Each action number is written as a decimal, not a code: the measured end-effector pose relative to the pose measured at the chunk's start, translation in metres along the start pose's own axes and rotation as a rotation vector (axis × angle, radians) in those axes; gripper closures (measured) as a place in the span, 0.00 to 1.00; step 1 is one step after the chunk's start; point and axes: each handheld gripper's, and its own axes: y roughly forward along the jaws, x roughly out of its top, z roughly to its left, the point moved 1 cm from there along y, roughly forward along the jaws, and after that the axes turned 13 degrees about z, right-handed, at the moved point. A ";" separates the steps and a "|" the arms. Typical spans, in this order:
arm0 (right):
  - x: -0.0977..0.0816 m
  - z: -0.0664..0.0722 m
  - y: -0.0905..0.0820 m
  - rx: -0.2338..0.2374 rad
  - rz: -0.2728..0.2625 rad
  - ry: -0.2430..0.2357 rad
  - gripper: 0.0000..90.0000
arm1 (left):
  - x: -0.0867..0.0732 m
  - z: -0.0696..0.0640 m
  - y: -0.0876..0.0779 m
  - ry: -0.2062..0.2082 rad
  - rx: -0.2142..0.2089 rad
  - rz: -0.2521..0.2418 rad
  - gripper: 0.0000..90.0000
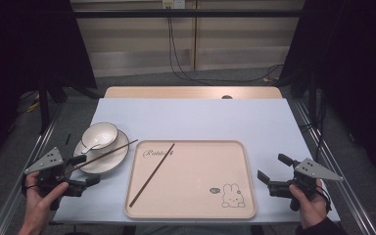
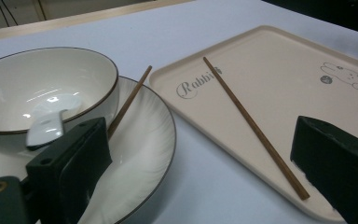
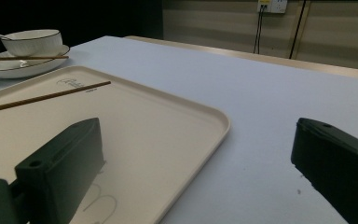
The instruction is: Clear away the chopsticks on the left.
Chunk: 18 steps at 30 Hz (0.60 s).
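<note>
A beige tray with a rabbit drawing lies at the table's middle front, and one brown chopstick lies slantwise across its left part. Left of the tray, a white bowl with a white spoon in it stands on a white plate. A second chopstick rests across that plate. My left gripper is open at the plate's front edge, holding nothing. My right gripper is open just right of the tray, over bare table. In the left gripper view, the tray chopstick lies between the jaws.
The light blue table top stretches behind the tray, with a wooden strip along its far edge. Metal rails run along both sides. Black cables hang over the floor behind the table.
</note>
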 end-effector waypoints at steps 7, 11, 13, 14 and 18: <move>0.000 0.000 0.000 0.003 0.000 -0.002 0.02 | -0.010 0.015 -0.008 -0.008 0.007 0.032 0.06; 0.000 0.000 0.000 0.002 0.002 0.001 0.02 | -0.017 0.028 -0.008 -0.021 0.022 0.042 0.06; 0.000 0.000 0.000 0.002 0.001 0.000 0.02 | -0.019 0.031 -0.007 -0.031 0.031 0.042 0.06; 0.000 0.000 0.000 0.003 0.004 -0.001 0.02 | -0.019 0.034 -0.007 -0.027 0.035 0.052 0.06; 0.000 0.000 0.000 0.006 0.007 -0.003 0.02 | -0.017 0.046 0.001 0.000 0.057 0.097 0.08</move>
